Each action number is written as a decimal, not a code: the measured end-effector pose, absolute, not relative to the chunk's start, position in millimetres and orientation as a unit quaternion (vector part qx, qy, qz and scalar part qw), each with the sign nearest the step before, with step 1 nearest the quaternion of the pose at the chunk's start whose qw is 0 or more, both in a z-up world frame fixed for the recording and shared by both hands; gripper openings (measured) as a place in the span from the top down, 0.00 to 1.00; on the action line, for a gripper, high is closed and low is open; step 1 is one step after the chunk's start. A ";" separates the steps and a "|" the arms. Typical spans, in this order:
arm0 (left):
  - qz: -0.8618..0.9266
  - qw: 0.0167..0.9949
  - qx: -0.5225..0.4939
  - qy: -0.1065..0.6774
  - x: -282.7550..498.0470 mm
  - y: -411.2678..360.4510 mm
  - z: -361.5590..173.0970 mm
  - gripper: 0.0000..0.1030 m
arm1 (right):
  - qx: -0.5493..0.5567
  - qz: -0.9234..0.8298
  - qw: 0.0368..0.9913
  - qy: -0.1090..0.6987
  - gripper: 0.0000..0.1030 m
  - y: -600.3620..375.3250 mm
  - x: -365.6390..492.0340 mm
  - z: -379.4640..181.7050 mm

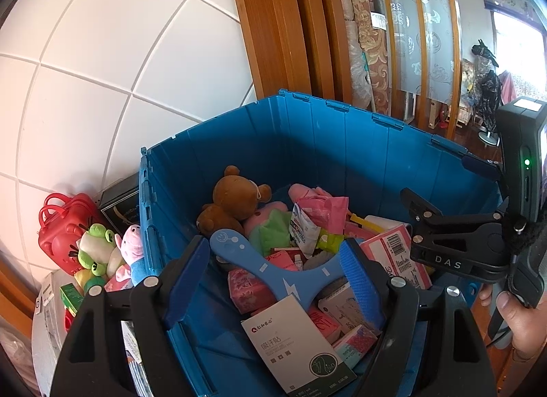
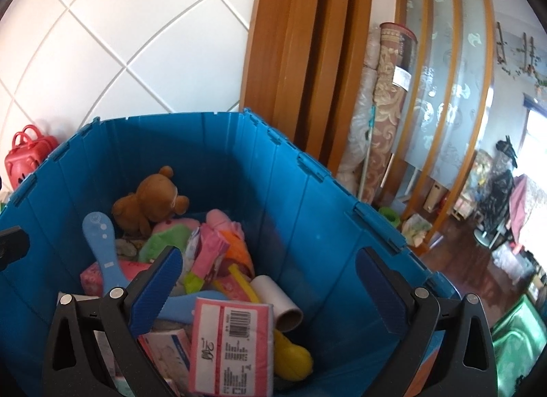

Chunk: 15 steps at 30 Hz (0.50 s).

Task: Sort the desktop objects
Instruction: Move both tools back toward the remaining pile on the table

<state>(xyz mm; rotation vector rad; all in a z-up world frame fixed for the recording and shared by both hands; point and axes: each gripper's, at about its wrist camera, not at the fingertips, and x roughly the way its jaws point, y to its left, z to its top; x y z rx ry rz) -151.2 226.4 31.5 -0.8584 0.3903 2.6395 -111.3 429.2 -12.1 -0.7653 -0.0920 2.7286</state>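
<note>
A big blue crate [image 1: 342,144] [image 2: 212,164] holds a heap of things: a brown teddy bear [image 1: 232,202] [image 2: 150,202], a blue boomerang-shaped toy [image 1: 273,268] [image 2: 102,253], pink tissue packs [image 2: 232,342], a white box [image 1: 290,345], a cardboard tube [image 2: 277,301] and a yellow toy [image 2: 294,359]. My left gripper [image 1: 273,277] is open above the crate, its fingers on either side of the blue toy, not gripping it. My right gripper [image 2: 270,287] is open and empty above the crate; its body shows in the left wrist view [image 1: 461,243].
Left of the crate sit a red toy case [image 1: 65,226] [image 2: 27,154], a frog plush [image 1: 95,246] and a pink pig plush [image 1: 131,250]. A tiled wall is behind. Wooden door frame, rolled carpets [image 2: 386,106] and a green bin [image 2: 516,339] stand to the right.
</note>
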 end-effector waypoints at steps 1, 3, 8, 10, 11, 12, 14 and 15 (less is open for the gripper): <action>0.928 0.170 -0.302 0.136 -151.3 226.0 31.5 0.24 | -0.267 0.951 0.154 -0.032 0.00 429.4 -111.5 -12.0; 0.927 0.172 -0.304 0.134 -151.5 225.6 31.5 0.24 | -0.266 0.950 0.159 -0.032 0.00 429.4 -111.5 -12.1; 0.932 0.175 -0.293 0.127 -146.8 223.2 34.7 0.24 | -0.251 0.953 0.167 -0.025 0.00 430.8 -108.0 -12.1; 0.934 0.182 -0.285 0.119 -142.2 220.1 37.4 0.24 | -0.260 0.951 0.167 -0.023 0.00 432.4 -110.3 -12.6; 0.934 0.185 -0.282 0.114 -139.0 217.6 39.3 0.24 | -0.263 0.950 0.166 -0.022 0.00 432.9 -111.5 -12.8; 0.936 0.192 -0.275 0.108 -134.4 214.1 42.4 0.24 | -0.265 0.949 0.168 -0.021 0.00 433.2 -112.0 -12.9; 0.942 0.201 -0.249 0.098 -121.5 203.9 51.6 0.24 | -0.255 0.950 0.178 -0.017 0.00 433.8 -109.8 -12.4; 0.947 0.198 -0.236 0.093 -116.7 198.2 55.7 0.24 | -0.248 0.950 0.189 -0.014 0.00 434.0 -108.1 -12.3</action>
